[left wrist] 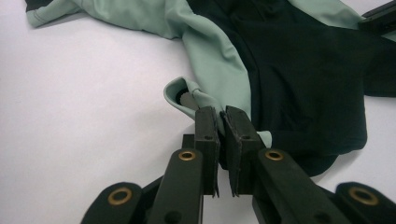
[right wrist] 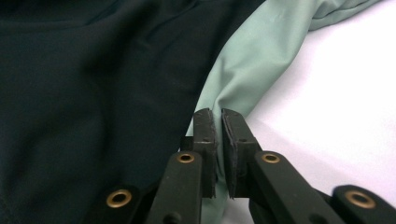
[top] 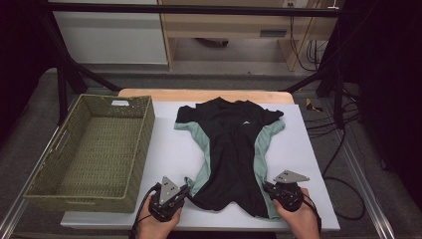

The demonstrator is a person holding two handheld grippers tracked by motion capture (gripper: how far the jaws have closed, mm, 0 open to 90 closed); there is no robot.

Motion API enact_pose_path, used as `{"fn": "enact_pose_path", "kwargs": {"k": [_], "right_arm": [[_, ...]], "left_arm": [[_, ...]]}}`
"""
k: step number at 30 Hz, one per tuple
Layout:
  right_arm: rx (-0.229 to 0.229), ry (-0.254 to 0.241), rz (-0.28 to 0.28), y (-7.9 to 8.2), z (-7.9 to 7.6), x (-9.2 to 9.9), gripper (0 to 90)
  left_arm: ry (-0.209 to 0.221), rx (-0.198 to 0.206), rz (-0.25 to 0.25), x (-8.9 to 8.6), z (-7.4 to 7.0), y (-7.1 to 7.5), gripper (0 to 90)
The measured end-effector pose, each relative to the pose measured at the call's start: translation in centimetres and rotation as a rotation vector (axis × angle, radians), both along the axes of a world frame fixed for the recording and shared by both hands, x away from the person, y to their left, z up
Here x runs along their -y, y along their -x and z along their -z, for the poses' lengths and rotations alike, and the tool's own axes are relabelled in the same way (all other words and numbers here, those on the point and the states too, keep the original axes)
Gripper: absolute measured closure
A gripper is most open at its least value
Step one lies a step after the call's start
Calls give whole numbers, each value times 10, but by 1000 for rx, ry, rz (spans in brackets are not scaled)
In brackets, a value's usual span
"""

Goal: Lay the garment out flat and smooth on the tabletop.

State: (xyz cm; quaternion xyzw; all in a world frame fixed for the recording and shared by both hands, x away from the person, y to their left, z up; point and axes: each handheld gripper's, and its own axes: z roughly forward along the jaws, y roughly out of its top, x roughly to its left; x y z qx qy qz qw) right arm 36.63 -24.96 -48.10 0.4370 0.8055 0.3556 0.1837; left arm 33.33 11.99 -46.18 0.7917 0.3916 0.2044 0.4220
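Both grippers pinching the shirt's near hem

The left gripper [left wrist: 219, 114] and right gripper [right wrist: 218, 116] are each clamping a green hem corner of the shirt [top: 231, 149], which is lying just ahead of them; lifting both evenly should keep it flat, clear of the basket [top: 134, 149] beyond the left gripper.

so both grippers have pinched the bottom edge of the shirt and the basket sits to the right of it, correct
Not quite. The basket sits to the left of the shirt, as the high view shows. The left gripper and right gripper have each pinched its bottom edge.
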Motion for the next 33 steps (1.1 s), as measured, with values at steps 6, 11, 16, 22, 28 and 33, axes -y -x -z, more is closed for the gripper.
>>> {"fn": "enact_pose_path", "kwargs": {"k": [6,11,16,22,28,33], "right_arm": [[-13,-6,28,2,-2,8,876],[-9,-14,102,8,-7,27,877],[-41,-31,105,5,-5,32,877],[-23,-39,111,7,-7,30,792],[-16,-71,138,12,-10,37,645],[-12,-63,129,25,-11,40,595]], "left_arm": [[0,-3,-9,-1,1,0,833],[3,-12,1,3,3,2,826],[-9,-3,4,4,4,4,818],[-3,-3,1,3,5,1,759],[13,18,-29,-4,1,-1,682],[8,79,-41,-2,-10,-1,638]]}}
